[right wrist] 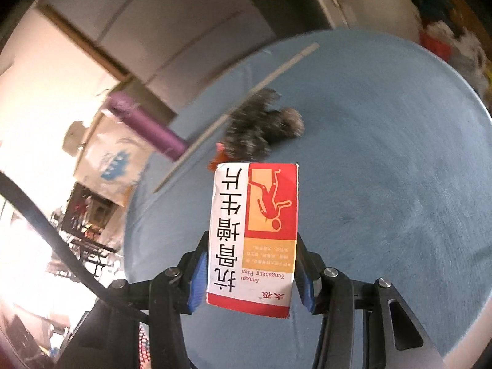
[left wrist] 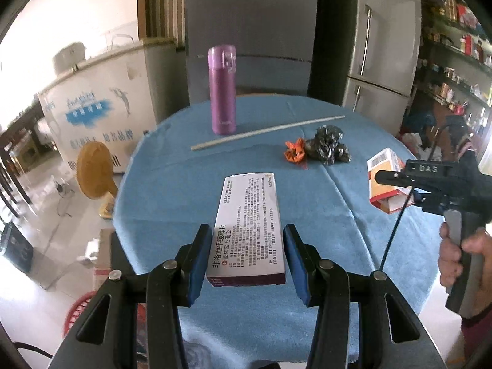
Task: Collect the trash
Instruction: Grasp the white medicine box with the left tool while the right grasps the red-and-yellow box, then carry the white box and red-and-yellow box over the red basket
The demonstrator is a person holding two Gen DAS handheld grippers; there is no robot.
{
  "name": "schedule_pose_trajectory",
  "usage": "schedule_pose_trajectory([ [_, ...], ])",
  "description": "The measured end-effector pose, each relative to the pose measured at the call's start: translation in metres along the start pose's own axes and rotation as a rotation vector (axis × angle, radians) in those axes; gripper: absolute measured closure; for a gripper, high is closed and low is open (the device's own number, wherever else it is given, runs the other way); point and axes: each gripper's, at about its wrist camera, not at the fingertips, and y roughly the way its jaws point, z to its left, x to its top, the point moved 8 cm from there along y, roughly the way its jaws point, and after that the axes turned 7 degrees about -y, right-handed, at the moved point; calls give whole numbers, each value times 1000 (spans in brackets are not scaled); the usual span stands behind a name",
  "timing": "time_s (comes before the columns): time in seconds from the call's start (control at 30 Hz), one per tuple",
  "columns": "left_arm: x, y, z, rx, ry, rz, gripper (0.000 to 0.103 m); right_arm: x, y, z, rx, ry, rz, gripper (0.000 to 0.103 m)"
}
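Aloft, both boxes — white box (left wrist: 249, 230), red box (right wrist: 252, 240) — above table edge (left wrist: 123, 184).

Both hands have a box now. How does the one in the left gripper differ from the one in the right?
The white-and-purple box in the left gripper is longer and slimmer, with a face of dense small print and a purple end. The red-and-white box in the right gripper is shorter and broader, with large characters and a red figure graphic. Both are cardboard medicine cartons, gripped at the near end between blue fingers above the blue tablecloth.
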Motion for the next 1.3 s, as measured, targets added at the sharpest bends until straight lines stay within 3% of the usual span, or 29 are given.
schedule_pose_trajectory([
  [0.3, 3, -39, -10, 75, 39, -62, 54, -2, -43, 17, 55, -72, -99, 52],
  [0.87, 0, -94, -14, 153, 73, -160, 54, -21, -91, 33, 95, -97, -159, 52],
  [1.3, -1, -122, 8, 194, 48, -212, 54, -29, -101, 66, 121, -145, -171, 52],
])
